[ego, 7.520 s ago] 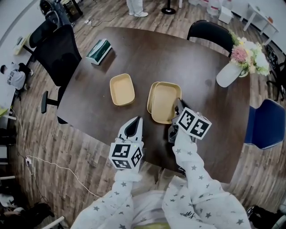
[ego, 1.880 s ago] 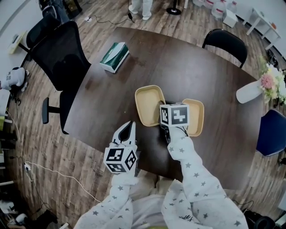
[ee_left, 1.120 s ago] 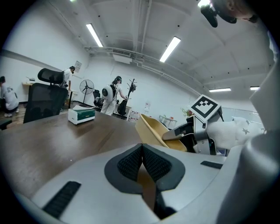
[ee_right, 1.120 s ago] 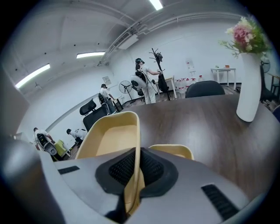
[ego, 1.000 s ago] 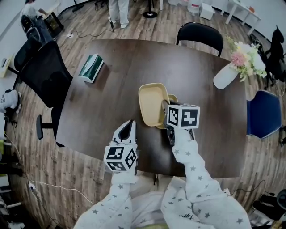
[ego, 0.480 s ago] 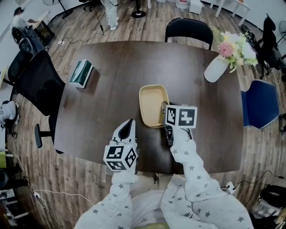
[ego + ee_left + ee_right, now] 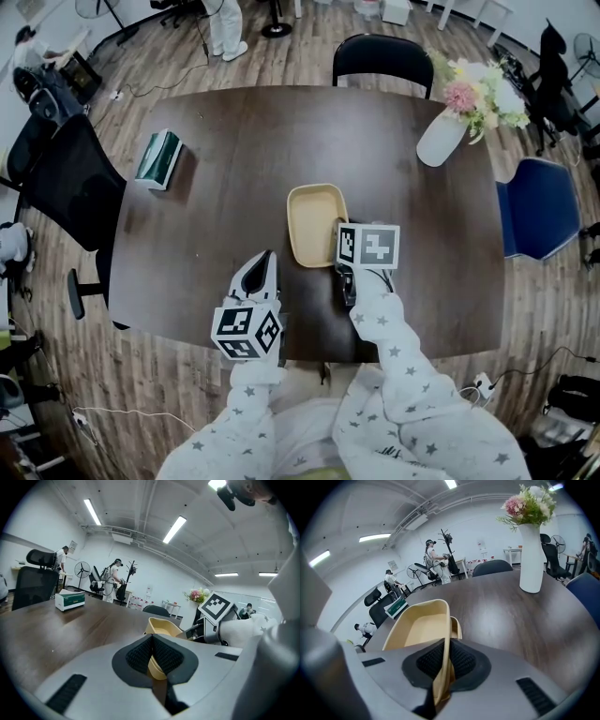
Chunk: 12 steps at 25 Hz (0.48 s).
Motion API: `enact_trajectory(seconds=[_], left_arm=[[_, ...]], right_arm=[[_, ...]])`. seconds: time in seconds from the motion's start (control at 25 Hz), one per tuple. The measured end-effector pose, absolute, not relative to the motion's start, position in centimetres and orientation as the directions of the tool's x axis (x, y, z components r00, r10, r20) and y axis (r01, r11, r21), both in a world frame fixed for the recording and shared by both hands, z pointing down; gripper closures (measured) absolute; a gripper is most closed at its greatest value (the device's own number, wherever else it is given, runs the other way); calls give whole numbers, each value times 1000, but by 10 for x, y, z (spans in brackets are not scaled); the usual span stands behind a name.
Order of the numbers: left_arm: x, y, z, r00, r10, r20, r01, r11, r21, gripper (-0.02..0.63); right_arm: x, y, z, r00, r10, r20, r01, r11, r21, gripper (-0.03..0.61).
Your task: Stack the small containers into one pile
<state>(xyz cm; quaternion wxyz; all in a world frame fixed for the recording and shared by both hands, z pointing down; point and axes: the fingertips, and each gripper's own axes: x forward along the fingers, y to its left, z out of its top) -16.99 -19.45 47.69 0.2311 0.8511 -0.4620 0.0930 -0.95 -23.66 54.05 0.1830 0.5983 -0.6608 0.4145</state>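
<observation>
Pinching the rim of the top container [image 7: 417, 630], the right claw [image 7: 442, 657] holds it over a second container [image 7: 456, 627] on the bench [image 7: 234, 169]. The left claw [image 7: 152, 649] is pressed together, empty.

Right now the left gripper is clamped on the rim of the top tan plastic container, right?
No: the right gripper is clamped on the rim of the top tan plastic container, as the right gripper view shows. The left gripper is shut on nothing.
</observation>
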Motion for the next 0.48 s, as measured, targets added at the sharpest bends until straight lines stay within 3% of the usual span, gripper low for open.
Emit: enact_trajectory(seconds=[0.48], left_arm=[[-171, -193, 475, 553, -746, 371, -831, -461, 311, 589]], right_arm=[[-5, -233, 547, -178, -626, 759, -954, -80, -289, 546]])
